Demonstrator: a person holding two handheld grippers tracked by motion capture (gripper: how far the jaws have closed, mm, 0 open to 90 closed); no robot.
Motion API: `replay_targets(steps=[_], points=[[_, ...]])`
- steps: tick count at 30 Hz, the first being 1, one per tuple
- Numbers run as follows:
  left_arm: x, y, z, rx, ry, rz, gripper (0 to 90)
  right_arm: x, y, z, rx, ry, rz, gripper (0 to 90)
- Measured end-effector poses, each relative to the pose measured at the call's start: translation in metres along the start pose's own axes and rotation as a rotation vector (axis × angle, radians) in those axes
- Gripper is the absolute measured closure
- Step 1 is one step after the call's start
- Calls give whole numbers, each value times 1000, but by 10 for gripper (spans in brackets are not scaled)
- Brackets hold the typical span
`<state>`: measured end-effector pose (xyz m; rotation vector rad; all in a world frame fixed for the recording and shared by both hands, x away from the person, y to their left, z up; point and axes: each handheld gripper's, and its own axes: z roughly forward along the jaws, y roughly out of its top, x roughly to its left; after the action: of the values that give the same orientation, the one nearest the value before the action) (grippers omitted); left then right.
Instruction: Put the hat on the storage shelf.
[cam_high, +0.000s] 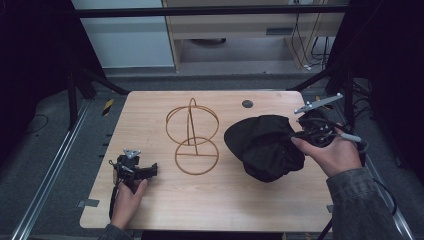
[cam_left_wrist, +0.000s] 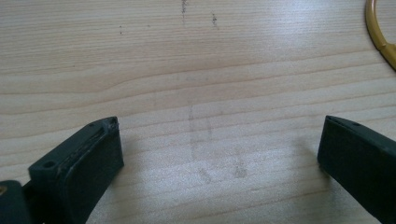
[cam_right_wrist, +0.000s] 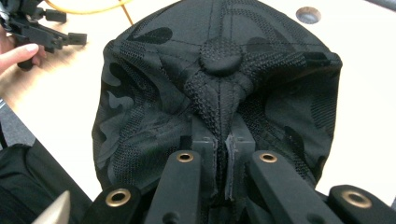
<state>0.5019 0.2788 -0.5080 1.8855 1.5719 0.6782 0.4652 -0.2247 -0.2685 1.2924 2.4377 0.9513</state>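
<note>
The right tool (cam_right_wrist: 223, 140) has its jaws pressed together on a fold of cloth near the top of the black cap (cam_right_wrist: 219, 79), just below the round button (cam_right_wrist: 220, 56) in the middle of its crown. The cap hangs from that pinch at the right side of the bench (cam_high: 150, 210), with its lower part seeming to rest on the wood. The wire hat stand (cam_high: 192, 137) is just beside it, to the left. To do this step well, I think the cap should be lifted clear of the bench, carried over the stand and lowered so the crown sits over the top hoop. The pinch is small, so a slow, steady move would help stop the soft cloth from slipping out. The left tool (cam_left_wrist: 219, 154) rests low over bare wood with its jaws spread wide and nothing between them. The cap is soft and floppy, with a faint camouflage pattern and bumpy mesh panels. The stand is thin, hard, golden wire bent into rings. The bench is smooth, pale wood.
</note>
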Motion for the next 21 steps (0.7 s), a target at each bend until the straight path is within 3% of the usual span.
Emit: replay_targets(steps=[10, 16, 21], points=[[0, 0, 0, 3, -1, 1, 0, 10, 28, -18, 15, 4, -47, 855], [0, 0, 0, 3, 0, 1, 0, 11, 37, -27, -19, -1, -50, 855], [0, 0, 0, 3, 0, 1, 0, 10, 41, -37, -82, -1, -38, 856]])
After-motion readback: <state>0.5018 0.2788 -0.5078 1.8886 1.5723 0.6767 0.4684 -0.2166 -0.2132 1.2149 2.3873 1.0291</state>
